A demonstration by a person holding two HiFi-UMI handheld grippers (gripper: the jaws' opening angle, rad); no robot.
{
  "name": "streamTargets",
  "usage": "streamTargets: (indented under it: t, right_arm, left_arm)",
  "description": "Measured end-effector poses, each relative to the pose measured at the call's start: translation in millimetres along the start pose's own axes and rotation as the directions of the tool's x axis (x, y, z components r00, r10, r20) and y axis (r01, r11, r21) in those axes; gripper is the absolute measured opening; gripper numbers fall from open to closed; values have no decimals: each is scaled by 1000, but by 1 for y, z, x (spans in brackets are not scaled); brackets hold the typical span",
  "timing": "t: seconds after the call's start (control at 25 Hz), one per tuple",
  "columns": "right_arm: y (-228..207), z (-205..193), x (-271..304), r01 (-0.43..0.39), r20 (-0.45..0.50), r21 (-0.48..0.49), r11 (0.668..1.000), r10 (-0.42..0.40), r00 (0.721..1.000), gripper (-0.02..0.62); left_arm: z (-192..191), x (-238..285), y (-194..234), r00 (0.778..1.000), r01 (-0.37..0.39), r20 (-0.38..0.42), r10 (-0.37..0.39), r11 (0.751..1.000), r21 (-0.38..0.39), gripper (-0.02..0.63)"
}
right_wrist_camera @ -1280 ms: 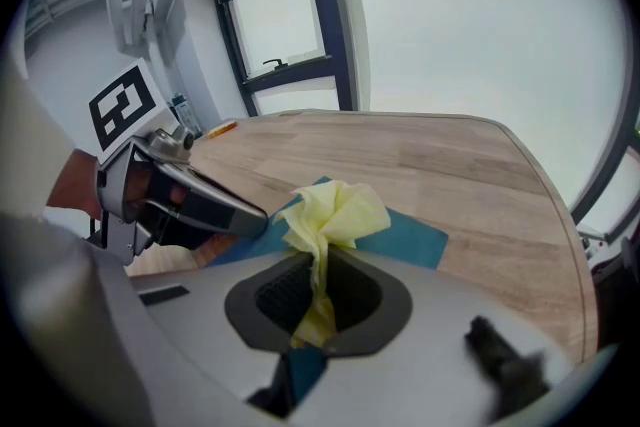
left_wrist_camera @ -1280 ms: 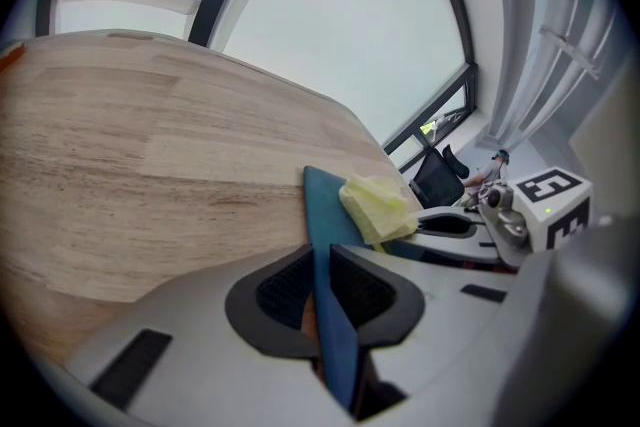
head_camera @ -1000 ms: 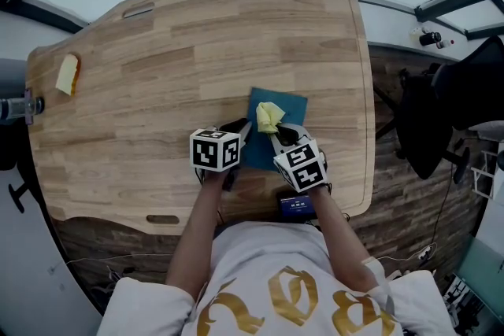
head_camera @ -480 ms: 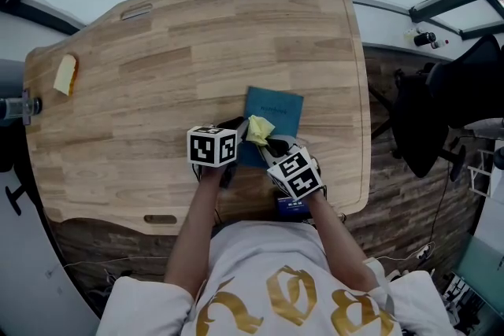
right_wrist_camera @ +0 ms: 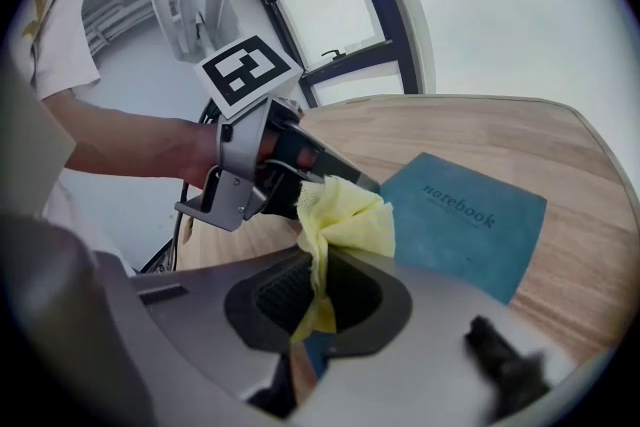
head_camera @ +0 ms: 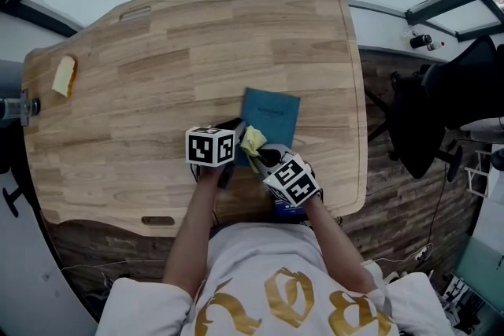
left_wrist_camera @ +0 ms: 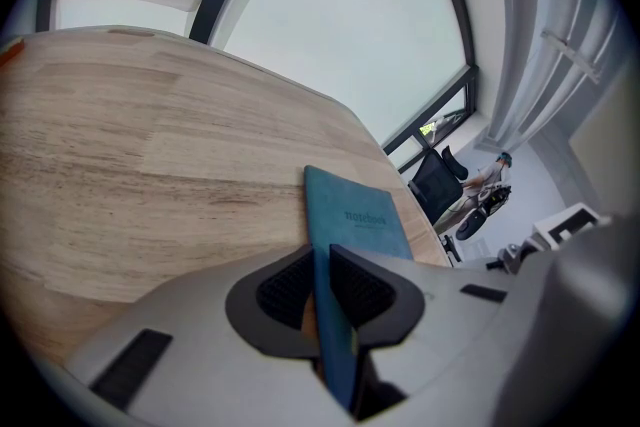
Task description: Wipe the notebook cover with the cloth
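The left gripper (left_wrist_camera: 322, 287) clamps the teal notebook (left_wrist_camera: 357, 215) by its near edge; the right gripper (right_wrist_camera: 318, 290), just beside it, pinches the yellow cloth (right_wrist_camera: 352, 220).

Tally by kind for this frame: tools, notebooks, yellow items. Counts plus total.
Handheld two-jaw tools: 2 (left tool, right tool)
Teal rectangular notebook: 1
Yellow items: 2 (crumpled yellow cloth, small yellow pad with orange edge)
Total: 5
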State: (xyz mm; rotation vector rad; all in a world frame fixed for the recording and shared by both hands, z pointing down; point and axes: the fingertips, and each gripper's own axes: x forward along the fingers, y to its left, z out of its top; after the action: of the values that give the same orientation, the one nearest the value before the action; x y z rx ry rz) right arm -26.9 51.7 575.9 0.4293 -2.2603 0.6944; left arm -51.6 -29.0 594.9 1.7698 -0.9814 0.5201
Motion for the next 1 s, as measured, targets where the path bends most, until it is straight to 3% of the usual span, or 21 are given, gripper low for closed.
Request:
streamTargets:
  t: [0.44, 1.0]
  right_arm:
    - [1, -6, -3, -8, -18, -24, 1000, 7, 1000, 37]
    - [-38, -9, -16, 132, -36, -58, 990, -134, 990, 37]
  left_arm:
    - [1, 1, -1, 1000, 1, 2, -1, 1000, 0, 60]
    - [0, 1, -1, 1000, 4, 1, -4, 1000, -3, 58]
